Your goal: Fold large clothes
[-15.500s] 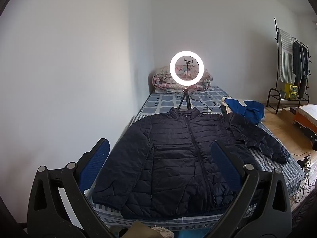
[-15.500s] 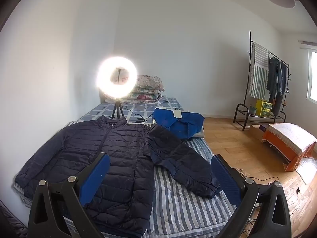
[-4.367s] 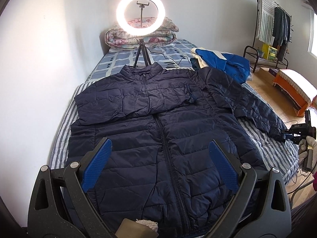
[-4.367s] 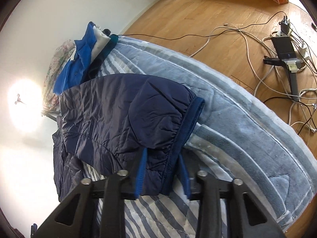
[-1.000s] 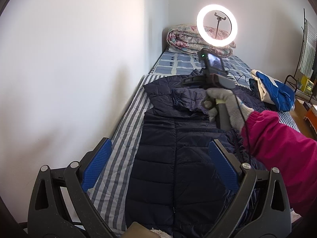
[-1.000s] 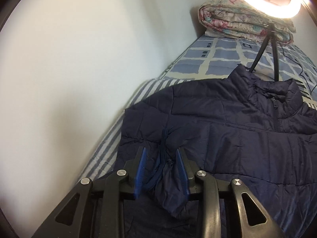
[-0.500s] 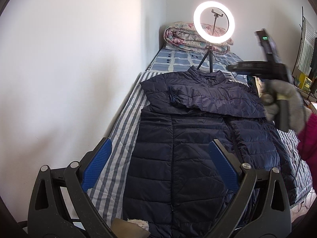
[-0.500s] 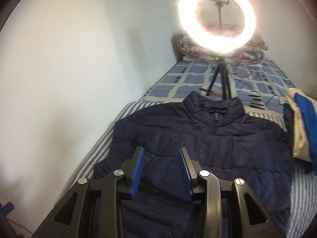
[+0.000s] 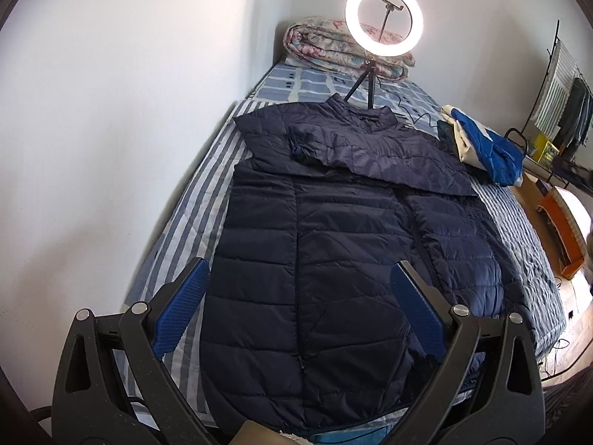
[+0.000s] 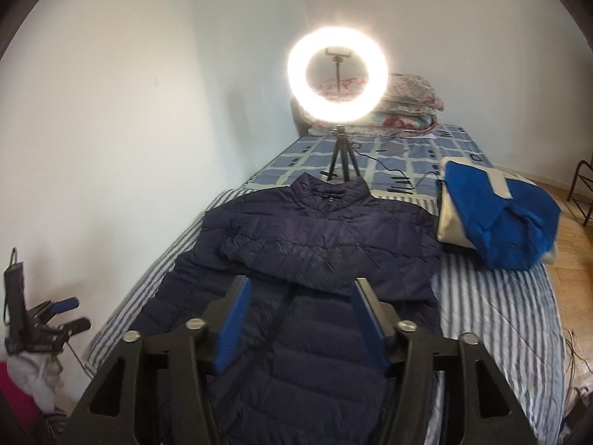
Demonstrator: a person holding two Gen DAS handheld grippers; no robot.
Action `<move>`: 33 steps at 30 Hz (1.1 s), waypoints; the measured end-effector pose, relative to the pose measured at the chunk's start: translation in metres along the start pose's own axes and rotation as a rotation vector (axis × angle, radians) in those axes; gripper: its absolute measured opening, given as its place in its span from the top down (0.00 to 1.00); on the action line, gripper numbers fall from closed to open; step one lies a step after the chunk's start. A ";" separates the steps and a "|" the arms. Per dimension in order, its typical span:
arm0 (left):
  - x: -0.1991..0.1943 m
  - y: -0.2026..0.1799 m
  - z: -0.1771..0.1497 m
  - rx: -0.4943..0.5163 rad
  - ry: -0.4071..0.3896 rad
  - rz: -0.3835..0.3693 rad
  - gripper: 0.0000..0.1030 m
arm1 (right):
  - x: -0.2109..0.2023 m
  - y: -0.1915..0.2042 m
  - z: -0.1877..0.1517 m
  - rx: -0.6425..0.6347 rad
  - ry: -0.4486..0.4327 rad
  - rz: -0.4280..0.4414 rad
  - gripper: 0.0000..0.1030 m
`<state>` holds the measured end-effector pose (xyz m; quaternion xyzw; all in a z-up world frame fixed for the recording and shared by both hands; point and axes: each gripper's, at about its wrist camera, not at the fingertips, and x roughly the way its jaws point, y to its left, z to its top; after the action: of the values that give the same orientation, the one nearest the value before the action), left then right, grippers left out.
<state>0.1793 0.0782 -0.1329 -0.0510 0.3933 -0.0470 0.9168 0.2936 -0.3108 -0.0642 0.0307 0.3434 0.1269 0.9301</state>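
Bed [image 9: 192, 200], jacket [image 9: 326, 259] beyond both open jaws

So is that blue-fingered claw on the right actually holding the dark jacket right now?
Apart. In the right wrist view the right gripper hangs open above the navy jacket, with nothing between its blue pads.

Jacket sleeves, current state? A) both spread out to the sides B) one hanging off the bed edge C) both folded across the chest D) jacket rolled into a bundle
C: on the navy jacket, the sleeves lie crosswise over the upper chest below the collar, none spread out or hanging off the striped bed.
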 end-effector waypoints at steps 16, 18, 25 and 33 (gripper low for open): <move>0.024 0.059 -0.032 -0.043 0.179 0.042 0.03 | -0.031 -0.091 -0.146 0.117 0.158 -0.118 0.33; 0.035 0.069 -0.043 -0.094 0.232 0.013 0.03 | -0.021 -0.094 -0.152 0.128 0.185 -0.102 0.33; 0.060 0.097 -0.070 -0.217 0.345 -0.039 0.03 | 0.005 -0.112 -0.176 0.206 0.304 -0.031 0.33; 0.085 0.114 -0.085 -0.356 0.444 -0.102 0.17 | 0.023 -0.133 -0.197 0.348 0.431 0.058 0.36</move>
<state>0.1811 0.1753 -0.2669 -0.2193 0.5832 -0.0334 0.7815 0.2113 -0.4391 -0.2480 0.1722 0.5489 0.0961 0.8123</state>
